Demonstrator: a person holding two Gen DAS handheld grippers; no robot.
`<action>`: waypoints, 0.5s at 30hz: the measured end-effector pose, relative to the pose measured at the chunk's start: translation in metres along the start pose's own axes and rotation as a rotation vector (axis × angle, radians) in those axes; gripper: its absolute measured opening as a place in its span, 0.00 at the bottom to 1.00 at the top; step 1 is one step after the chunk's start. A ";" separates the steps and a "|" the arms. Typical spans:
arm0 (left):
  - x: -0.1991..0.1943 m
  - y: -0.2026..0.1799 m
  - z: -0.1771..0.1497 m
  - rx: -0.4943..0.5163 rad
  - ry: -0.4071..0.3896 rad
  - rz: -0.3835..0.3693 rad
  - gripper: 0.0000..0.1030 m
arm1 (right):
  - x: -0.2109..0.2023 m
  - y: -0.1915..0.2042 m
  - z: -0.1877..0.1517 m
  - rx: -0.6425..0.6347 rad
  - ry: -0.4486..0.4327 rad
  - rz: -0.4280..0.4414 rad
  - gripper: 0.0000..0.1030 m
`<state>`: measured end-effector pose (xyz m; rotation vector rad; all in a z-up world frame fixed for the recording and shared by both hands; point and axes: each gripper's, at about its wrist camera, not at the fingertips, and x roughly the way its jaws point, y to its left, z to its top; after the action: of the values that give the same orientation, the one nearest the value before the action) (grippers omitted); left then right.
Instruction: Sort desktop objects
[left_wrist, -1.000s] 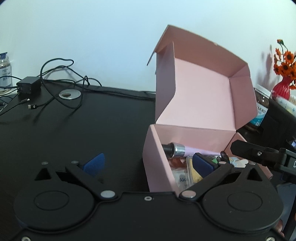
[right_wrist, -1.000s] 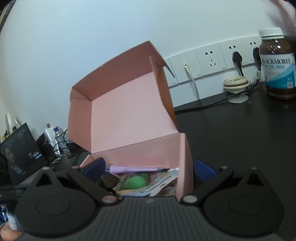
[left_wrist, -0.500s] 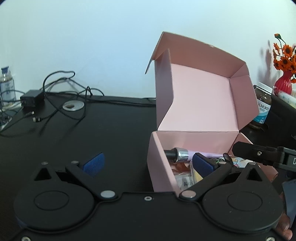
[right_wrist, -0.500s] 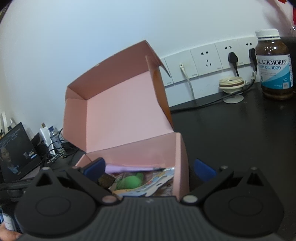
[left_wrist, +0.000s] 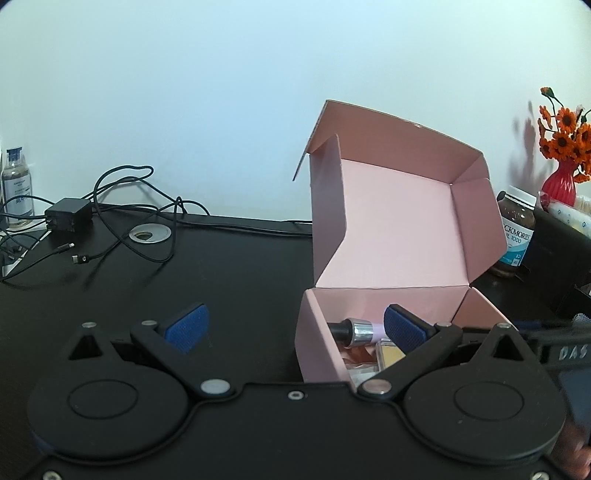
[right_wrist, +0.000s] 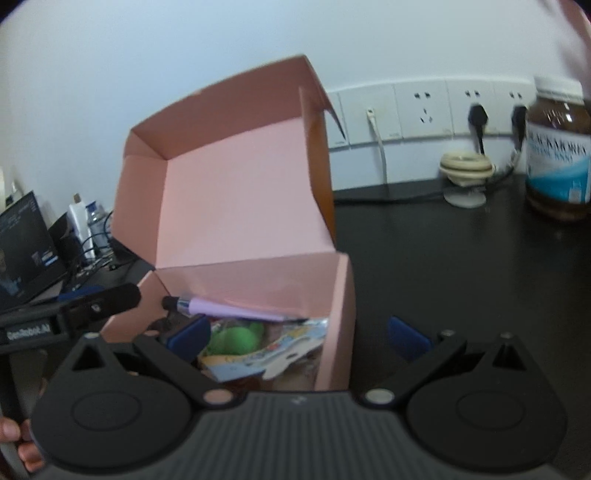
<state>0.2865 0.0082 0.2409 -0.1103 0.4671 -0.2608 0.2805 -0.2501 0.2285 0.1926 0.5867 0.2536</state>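
Hand-held gripper (left_wrist: 295, 328) spread; pink box (left_wrist: 391, 236) lid upright.

- The left claw (left_wrist: 293, 326) is wide open and holds nothing.
- The right claw (right_wrist: 299, 338) is wide open too, with a thumb (right_wrist: 9, 430) at 8 o'clock.

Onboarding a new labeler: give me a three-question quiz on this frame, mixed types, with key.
1. True or false: the pink box has its lid standing open.
2. Which item lies in the box? A) lilac tube B) supplement bottle C) red vase
3. Fill in: both the left gripper and the right gripper straddle a side ____ of the box, jaws open and empty.

Key: 1 true; 2 A; 3 wall.
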 end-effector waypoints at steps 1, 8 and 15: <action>0.001 -0.001 0.000 0.003 0.002 0.002 1.00 | -0.002 -0.001 0.004 -0.007 0.003 0.010 0.99; 0.008 0.000 -0.004 0.003 0.035 0.030 1.00 | -0.004 -0.008 0.017 -0.055 0.090 0.051 0.99; 0.008 0.013 -0.004 -0.075 0.028 0.029 1.00 | 0.003 -0.016 0.000 0.059 0.153 0.172 0.99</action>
<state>0.2947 0.0184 0.2319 -0.1728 0.5065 -0.2165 0.2857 -0.2639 0.2227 0.2834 0.7310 0.4209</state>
